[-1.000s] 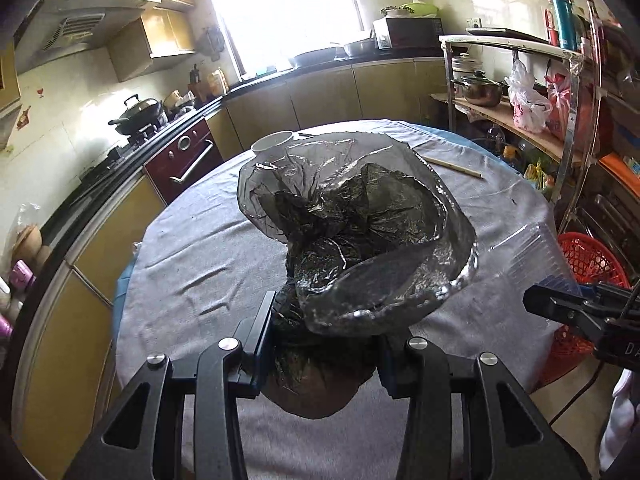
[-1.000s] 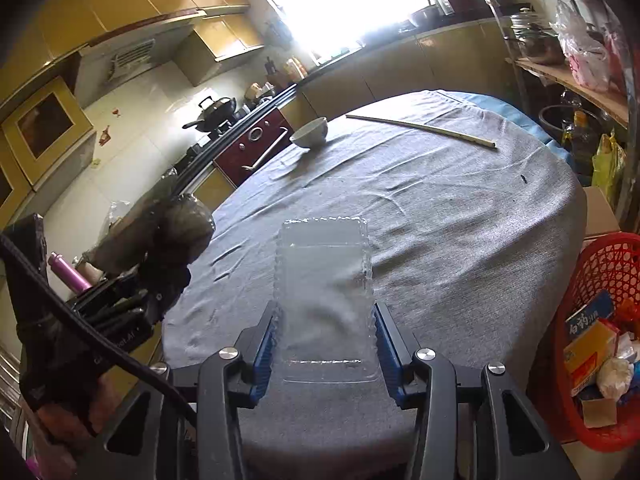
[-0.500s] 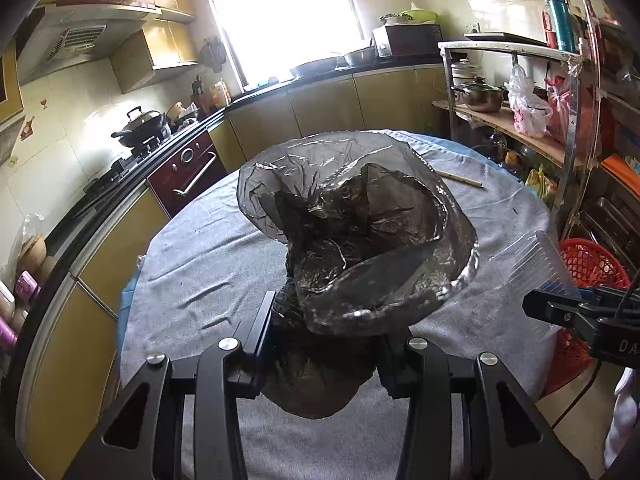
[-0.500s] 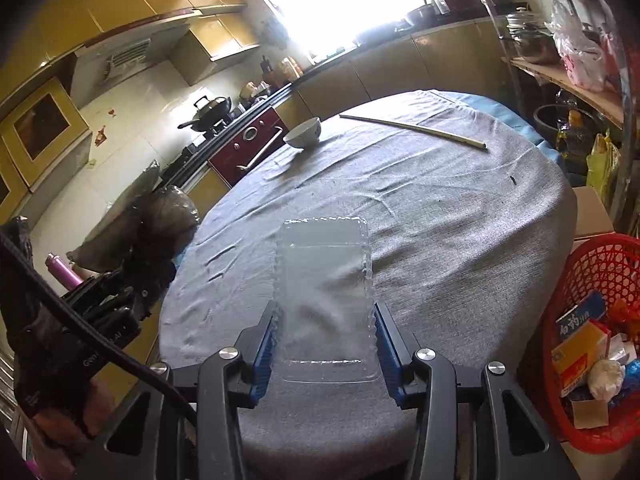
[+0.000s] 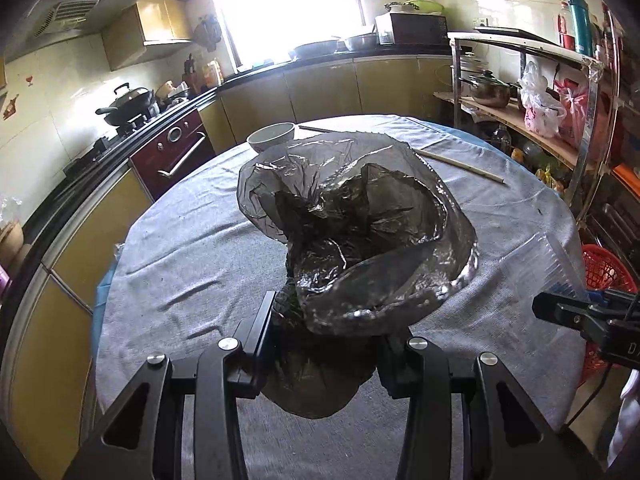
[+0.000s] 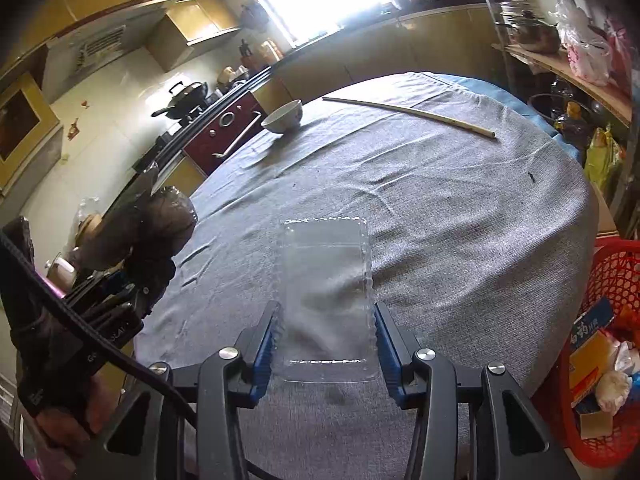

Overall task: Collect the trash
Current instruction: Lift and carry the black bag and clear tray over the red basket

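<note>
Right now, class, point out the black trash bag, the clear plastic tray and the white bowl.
black trash bag [image 5: 360, 240], left wrist view, crumpled middle of the bag.
clear plastic tray [image 6: 326, 280], right wrist view, flat centre of the tray.
white bowl [image 6: 283, 117], right wrist view, outer wall.

left gripper [image 5: 326, 334] clamped on crumpled dark translucent plastic bag [image 5: 352, 232], mouth billowing ahead above grey-clothed round table [image 5: 192, 248]. white ceramic bowl [image 5: 271, 136] far ahead; right gripper [image 5: 592, 316] off right, gripping clear plastic container [image 5: 548, 264].
</note>
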